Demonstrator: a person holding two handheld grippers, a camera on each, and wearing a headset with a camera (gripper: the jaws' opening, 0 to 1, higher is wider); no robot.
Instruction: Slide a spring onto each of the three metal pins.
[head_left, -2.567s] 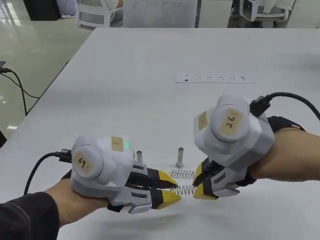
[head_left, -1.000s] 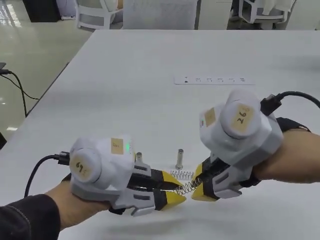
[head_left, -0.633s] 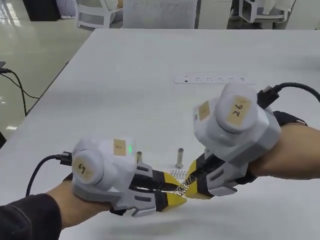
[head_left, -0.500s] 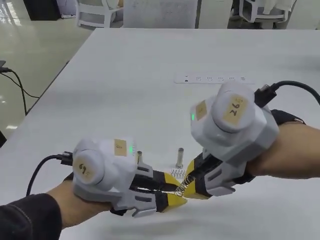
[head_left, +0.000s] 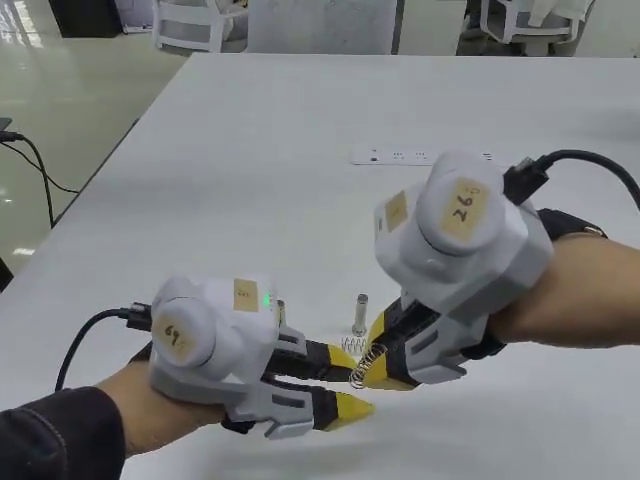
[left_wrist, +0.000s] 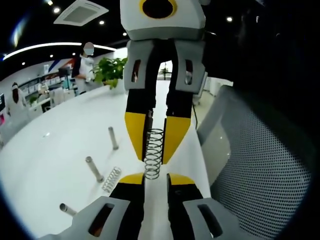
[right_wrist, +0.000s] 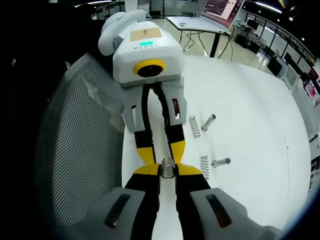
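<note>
A white table (head_left: 250, 180) in an open office carries one power strip (head_left: 420, 157). Chairs (head_left: 190, 25) stand beyond its far end, and a shiny floor (head_left: 60, 90) lies to the left. Three pins (left_wrist: 94, 169) stand upright on the table. There are three springs (right_wrist: 204, 165) in all. Two lie flat close to the pins, and the third spring (left_wrist: 154, 152) is held just above the table between the left gripper (left_wrist: 155, 179) and the right gripper (right_wrist: 167, 172), each with its jaws pinching one end.
</note>
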